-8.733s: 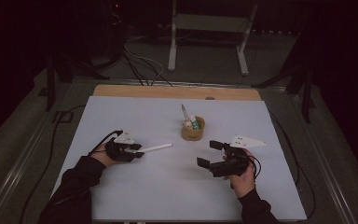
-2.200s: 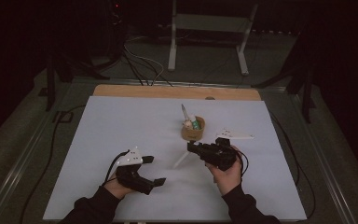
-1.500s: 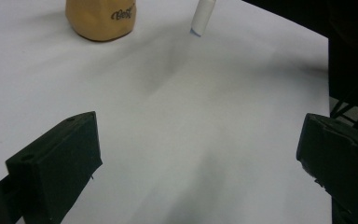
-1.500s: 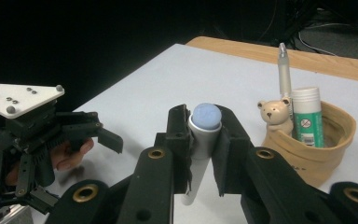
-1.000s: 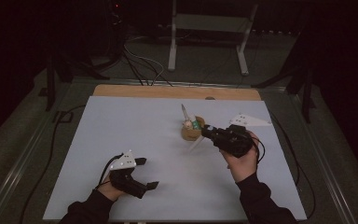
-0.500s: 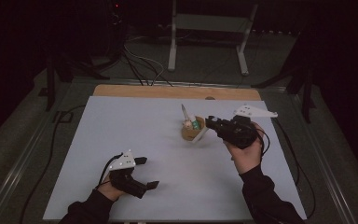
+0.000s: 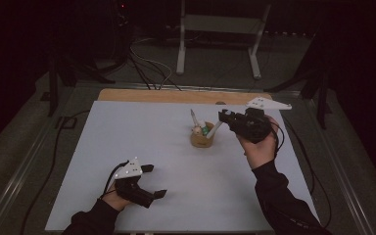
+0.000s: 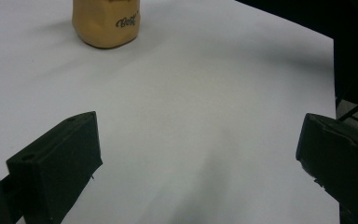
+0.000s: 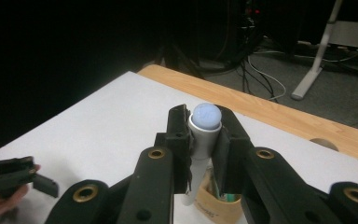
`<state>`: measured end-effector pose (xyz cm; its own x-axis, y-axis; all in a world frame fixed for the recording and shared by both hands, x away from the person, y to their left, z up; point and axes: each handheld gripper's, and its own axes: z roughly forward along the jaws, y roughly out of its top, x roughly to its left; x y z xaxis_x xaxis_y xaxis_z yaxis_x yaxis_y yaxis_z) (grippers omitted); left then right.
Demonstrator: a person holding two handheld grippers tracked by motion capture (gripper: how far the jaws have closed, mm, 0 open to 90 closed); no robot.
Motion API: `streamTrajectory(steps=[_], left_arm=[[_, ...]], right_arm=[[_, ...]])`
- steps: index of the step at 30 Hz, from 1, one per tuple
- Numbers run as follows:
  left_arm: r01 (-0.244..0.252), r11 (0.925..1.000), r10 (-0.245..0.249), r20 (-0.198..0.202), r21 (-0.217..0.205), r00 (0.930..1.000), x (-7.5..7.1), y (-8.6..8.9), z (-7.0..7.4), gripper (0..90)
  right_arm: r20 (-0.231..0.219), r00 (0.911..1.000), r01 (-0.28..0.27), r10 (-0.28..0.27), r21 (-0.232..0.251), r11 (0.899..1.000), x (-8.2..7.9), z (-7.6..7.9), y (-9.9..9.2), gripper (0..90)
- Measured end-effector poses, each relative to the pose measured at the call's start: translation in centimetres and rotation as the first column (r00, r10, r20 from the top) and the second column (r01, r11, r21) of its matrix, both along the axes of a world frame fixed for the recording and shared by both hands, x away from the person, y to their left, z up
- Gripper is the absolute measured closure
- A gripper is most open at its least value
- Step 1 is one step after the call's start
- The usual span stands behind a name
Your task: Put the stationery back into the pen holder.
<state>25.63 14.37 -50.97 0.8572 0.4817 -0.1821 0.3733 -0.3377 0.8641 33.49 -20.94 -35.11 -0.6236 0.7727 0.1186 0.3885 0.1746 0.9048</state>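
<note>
Two grippers are seen over one white table [image 7: 127, 127]. At the left, the left gripper [image 7: 149, 182] is held low near the table's front edge; its jaws are spread wide with nothing between them. Toward the middle, one tan holder [image 7: 202, 139] stands upright on the table, and two items can be counted in it: a pale stick and something green; more cannot be told. At the right, the right gripper [image 7: 223, 117] is raised just beside the holder, its jaws clamped on one white marker [image 9: 204, 135], whose lower end slants down to the holder's rim.
</note>
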Motion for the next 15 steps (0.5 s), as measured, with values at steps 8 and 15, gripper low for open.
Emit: streamTrajectory(steps=[8, 15], left_arm=[[0.0, 1.0, 0.0, -0.001, -0.005, 1.0, 0.0, 0.0, 0.0, 0.6], [-0.004, 1.0, 0.004, -0.001, -0.007, 1.0, 0.0, 0.1, 0.0, 0.6]], right_arm=[[-0.012, 0.9995, 0.028, -0.029, -0.028, 0.999, 1.8, -0.2, 0.2, 78.5], [-0.022, 0.9984, 0.05, -0.051, -0.061, 0.997, 3.4, -0.6, 0.4, 78.5]])
